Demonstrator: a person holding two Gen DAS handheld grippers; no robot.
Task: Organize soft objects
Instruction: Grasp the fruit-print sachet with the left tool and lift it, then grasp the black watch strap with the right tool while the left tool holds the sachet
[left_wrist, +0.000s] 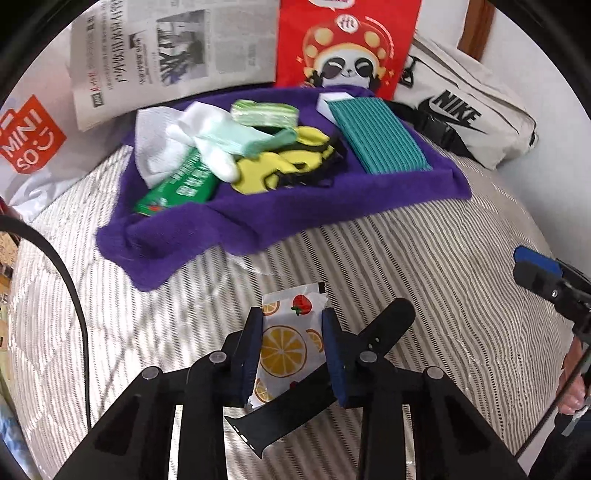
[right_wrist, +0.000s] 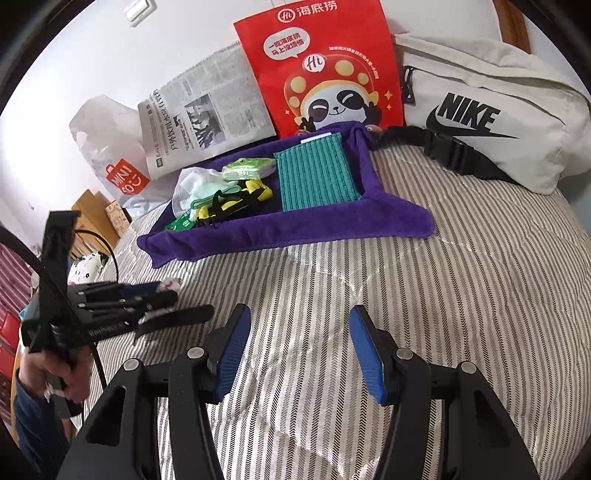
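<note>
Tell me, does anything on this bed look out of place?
Yes: a black watch strap lies loose on the striped cover, slanting under the fruit-print packet that the left gripper has clamped. Everything else soft is gathered in the purple tray. The right gripper hangs open, empty.

Two fisheye views are taken from the wrists, each looking forward and steeply down along its own fingers over a striped bedcover (left_wrist: 424, 258). The left wrist view is held close above the cover, facing a purple tray (left_wrist: 258, 221) at mid-distance. The right wrist view is set farther back and to the right, facing the same tray (right_wrist: 295, 232). A red bag (left_wrist: 343, 44), newspaper (right_wrist: 199, 110) and white pouch (right_wrist: 480, 110) are shared.
</note>
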